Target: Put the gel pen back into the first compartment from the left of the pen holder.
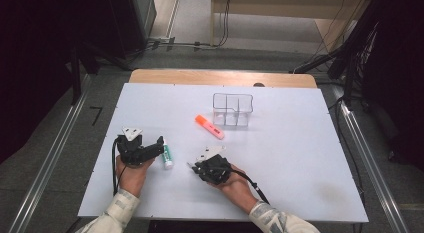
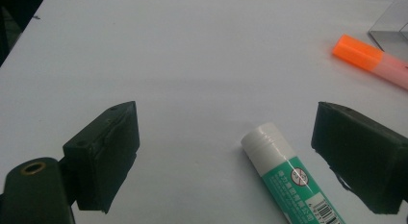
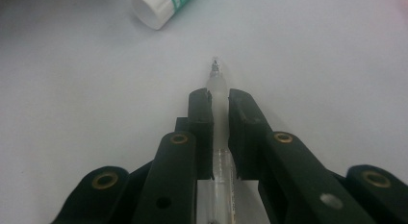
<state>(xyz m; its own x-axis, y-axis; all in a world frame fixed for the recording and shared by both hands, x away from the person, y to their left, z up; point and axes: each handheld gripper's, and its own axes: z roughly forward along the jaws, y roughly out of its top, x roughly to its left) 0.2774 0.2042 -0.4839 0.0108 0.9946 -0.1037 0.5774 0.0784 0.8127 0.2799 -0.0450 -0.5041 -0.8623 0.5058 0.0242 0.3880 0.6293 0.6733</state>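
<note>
Right fingers [image 3: 220, 101] pinch a clear pen [image 3: 217, 82], mostly hidden; left fingers [image 2: 226, 156] spread.

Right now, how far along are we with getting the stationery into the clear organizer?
Nothing looks done yet: the clear organizer appears empty. In hand: the right gripper is clamped on a clear pen, tip pointing forward. The left gripper is open, with the glue stick lying on the table between its jaws, not gripped. Left: the pen, the glue stick and the orange highlighter beside the organizer.
</note>
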